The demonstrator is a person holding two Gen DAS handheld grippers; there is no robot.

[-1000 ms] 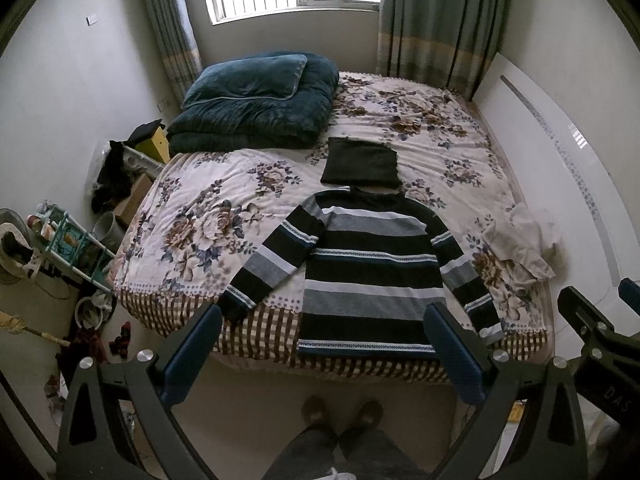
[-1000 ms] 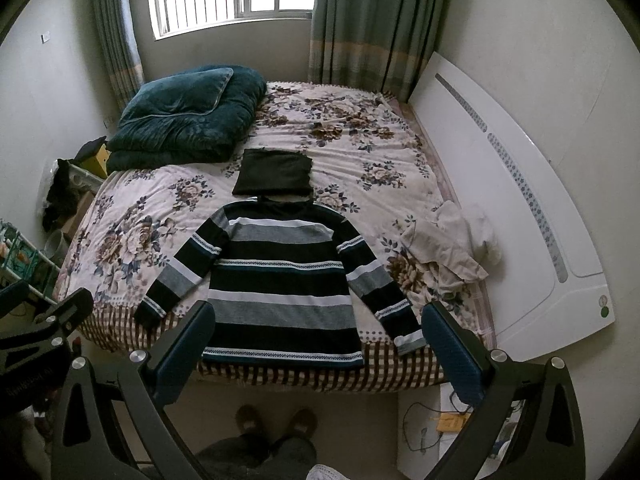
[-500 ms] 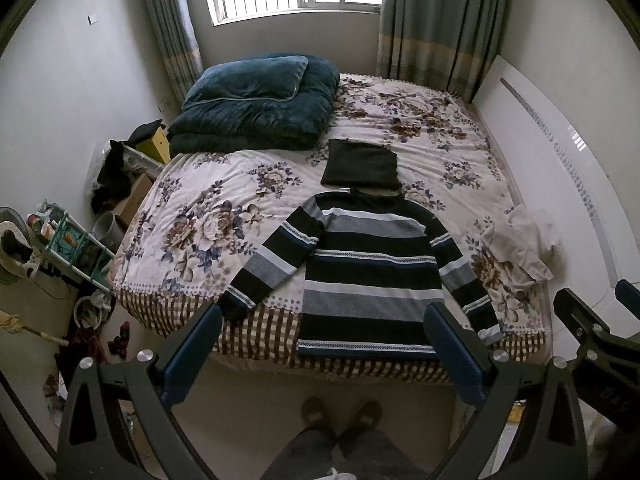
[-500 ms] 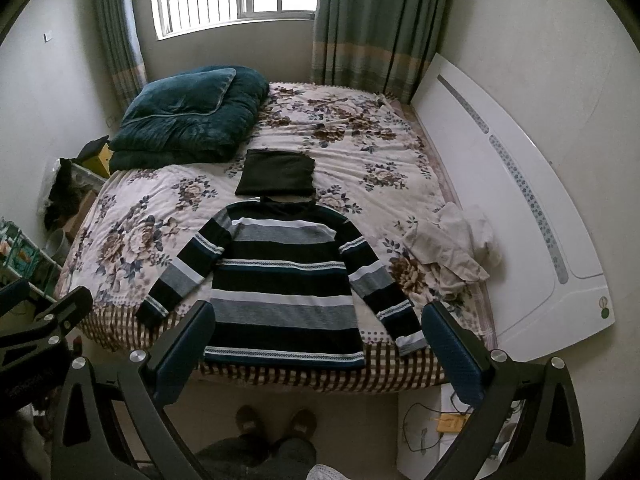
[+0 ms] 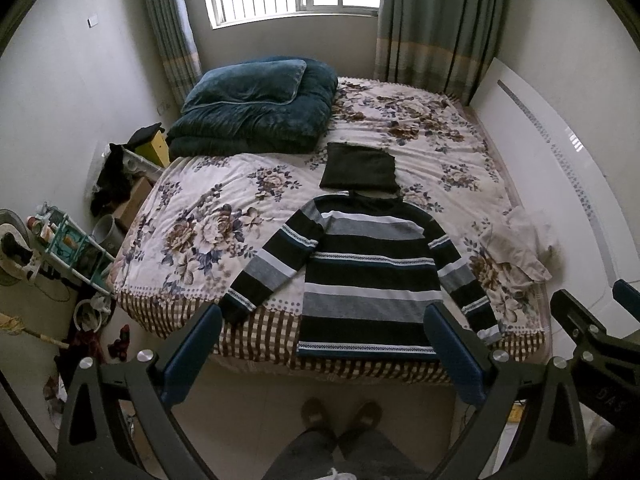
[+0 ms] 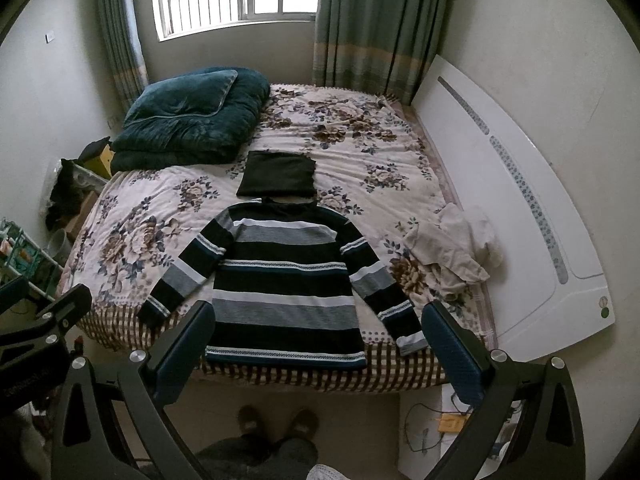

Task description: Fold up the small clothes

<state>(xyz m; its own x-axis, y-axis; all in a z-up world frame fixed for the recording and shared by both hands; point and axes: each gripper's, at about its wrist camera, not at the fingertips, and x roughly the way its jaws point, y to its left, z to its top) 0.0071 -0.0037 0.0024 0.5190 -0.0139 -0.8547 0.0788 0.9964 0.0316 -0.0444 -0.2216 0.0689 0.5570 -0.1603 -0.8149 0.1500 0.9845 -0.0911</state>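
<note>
A black, grey, white and blue striped sweater [image 5: 368, 276] lies flat on the bed with both sleeves spread, hem at the bed's near edge; it also shows in the right wrist view [image 6: 284, 284]. A folded dark garment [image 5: 360, 166] lies just beyond its collar, also seen in the right wrist view [image 6: 276, 174]. A crumpled cream garment [image 5: 520, 240] lies on the bed's right side [image 6: 456, 248]. My left gripper [image 5: 326, 356] is open and empty, held high above the floor before the bed. My right gripper [image 6: 318, 354] is open and empty, beside it.
The bed [image 5: 208, 216] has a floral cover. A folded teal quilt [image 5: 256, 108] lies at its far left. A white headboard [image 6: 520, 208] leans along the right wall. A cluttered rack [image 5: 68, 248] and boxes stand on the left. The person's feet [image 5: 340, 416] stand below.
Both grippers have drifted slightly; the view has shifted a little toward the bed. The clothes have not moved.
</note>
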